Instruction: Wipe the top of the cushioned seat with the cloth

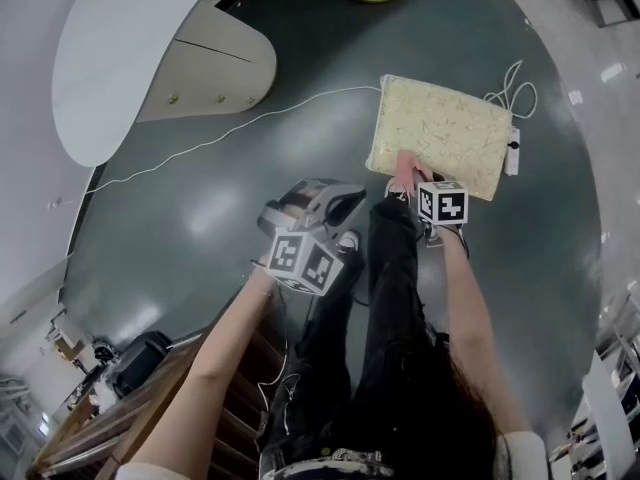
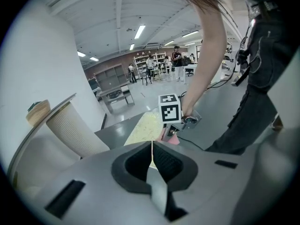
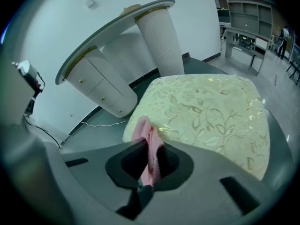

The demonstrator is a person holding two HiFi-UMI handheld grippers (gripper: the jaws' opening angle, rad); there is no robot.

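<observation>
The cushioned seat (image 1: 443,134) is a pale yellow square with a leaf pattern, standing on the dark floor; it fills the right gripper view (image 3: 211,114) and shows as a strip in the left gripper view (image 2: 143,128). My right gripper (image 3: 149,146) is shut on a pink cloth (image 3: 146,135), held at the seat's near edge (image 1: 405,171). My left gripper (image 1: 335,203) hangs off to the left over the floor, away from the seat, its jaws shut with nothing between them (image 2: 152,156).
A white cable (image 1: 230,128) runs across the floor to the seat. A white curved counter (image 1: 150,48) with a ribbed column (image 3: 159,36) stands at the left. A power strip (image 1: 513,151) lies by the seat's right side. My legs (image 1: 385,308) stand just below the seat.
</observation>
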